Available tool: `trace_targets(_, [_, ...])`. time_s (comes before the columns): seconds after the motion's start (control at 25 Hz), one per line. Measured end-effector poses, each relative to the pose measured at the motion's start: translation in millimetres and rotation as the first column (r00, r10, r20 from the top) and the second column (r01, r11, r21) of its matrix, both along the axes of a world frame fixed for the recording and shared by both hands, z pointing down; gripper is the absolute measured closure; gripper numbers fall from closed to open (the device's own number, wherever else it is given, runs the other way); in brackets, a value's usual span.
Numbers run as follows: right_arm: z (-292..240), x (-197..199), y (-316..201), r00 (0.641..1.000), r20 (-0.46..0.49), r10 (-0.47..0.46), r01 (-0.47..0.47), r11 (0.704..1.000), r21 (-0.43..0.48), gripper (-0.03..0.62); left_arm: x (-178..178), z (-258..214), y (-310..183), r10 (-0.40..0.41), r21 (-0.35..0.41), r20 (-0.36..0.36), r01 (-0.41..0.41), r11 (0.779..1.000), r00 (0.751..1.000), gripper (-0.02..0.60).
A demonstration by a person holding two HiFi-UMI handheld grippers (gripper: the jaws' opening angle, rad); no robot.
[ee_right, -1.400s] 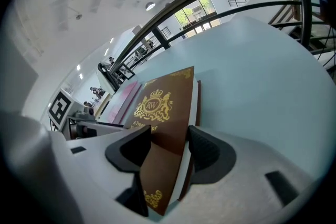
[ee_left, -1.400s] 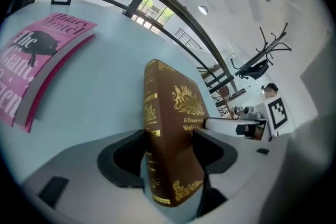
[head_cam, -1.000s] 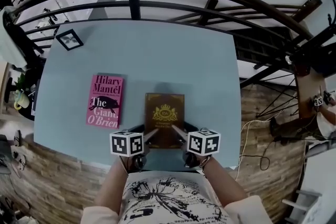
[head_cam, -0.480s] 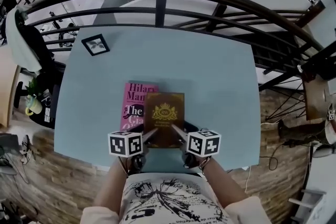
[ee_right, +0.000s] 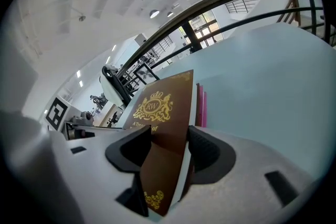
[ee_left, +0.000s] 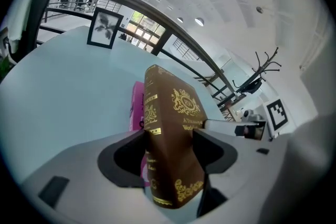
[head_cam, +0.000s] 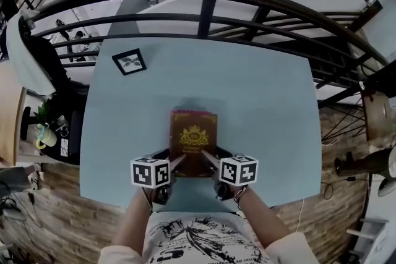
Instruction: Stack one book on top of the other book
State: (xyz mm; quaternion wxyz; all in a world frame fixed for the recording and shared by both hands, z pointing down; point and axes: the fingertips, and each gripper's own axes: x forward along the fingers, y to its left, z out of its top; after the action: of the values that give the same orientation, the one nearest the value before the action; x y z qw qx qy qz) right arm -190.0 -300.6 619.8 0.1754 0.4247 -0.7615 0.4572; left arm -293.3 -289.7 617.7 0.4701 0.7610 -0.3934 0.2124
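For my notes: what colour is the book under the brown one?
Pink. The lower book shows best in the left gripper view.

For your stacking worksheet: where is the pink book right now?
In the left gripper view, the pink book lies on the table, just beneath the brown book.

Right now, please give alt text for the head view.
From above, the left tongs and right tongs grip a brown book by its near corners, over a pink book showing only a thin edge. A framed picture lies on the blue table.
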Motion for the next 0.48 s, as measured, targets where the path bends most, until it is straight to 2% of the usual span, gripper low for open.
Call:
trace_targets(0.16, [14,-8,-6,0.999,-0.034,0.006,-0.006,1.000,-0.017,0.382,-1,22,-3,0.025,-0.050,-0.057,-0.028,0.998,0.998,0.318])
trace_targets(0.48, [25,-11,-10,0.997,-0.069,0.018,-0.020,1.000,-0.017,0.381,-5,38,-8,0.031,-0.090,-0.108,-0.041,0.995,0.994,0.318])
